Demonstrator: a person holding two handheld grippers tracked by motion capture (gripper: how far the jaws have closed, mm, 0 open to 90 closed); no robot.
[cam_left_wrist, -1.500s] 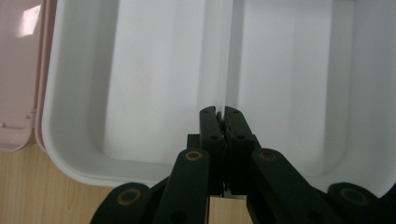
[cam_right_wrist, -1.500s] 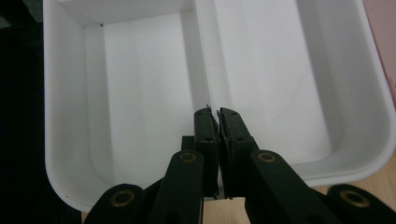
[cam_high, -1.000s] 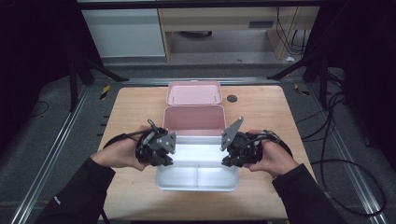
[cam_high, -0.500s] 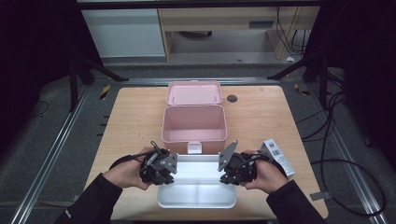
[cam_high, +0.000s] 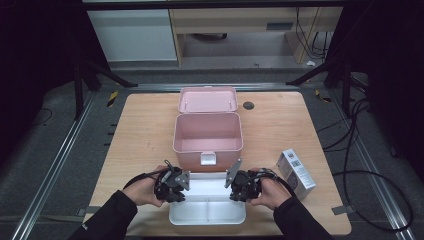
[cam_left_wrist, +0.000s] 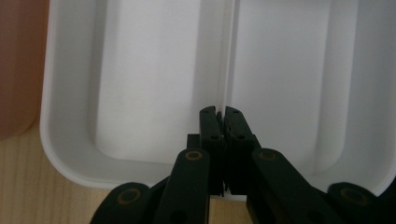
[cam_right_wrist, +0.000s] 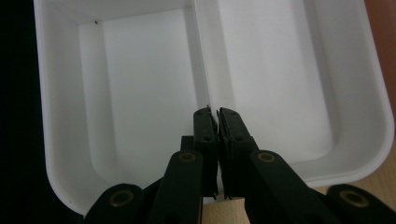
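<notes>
1. Where the wooden table (cam_high: 140, 140) is filling the middle of the high view, a white two-compartment tray (cam_high: 207, 212) is sitting at the lower centre of the frame, near the table's front edge.
2. Two hands are reaching in from the bottom of that frame, each holding a black gripper at one end of the tray: the left gripper (cam_high: 176, 186) at lower left of centre, the right gripper (cam_high: 235, 184) at lower right of centre.
3. Along the left gripper view, the left gripper (cam_left_wrist: 221, 116) is showing its jaws pressed together on the tray's middle divider (cam_left_wrist: 228, 56), pinching that thin white wall at the rim.
4. Along the right gripper view, the right gripper (cam_right_wrist: 215, 115) is likewise pinching the divider (cam_right_wrist: 201, 56), its jaws nearly touching, with a compartment lying on either side.
5. Just above the tray in the high view, an open pink box (cam_high: 207, 137) is standing at the frame's centre, its lid (cam_high: 207, 100) tilting back behind it.
6. A small grey carton (cam_high: 296, 173) is lying at the lower right, beside the person's right hand (cam_high: 267, 192).
</notes>
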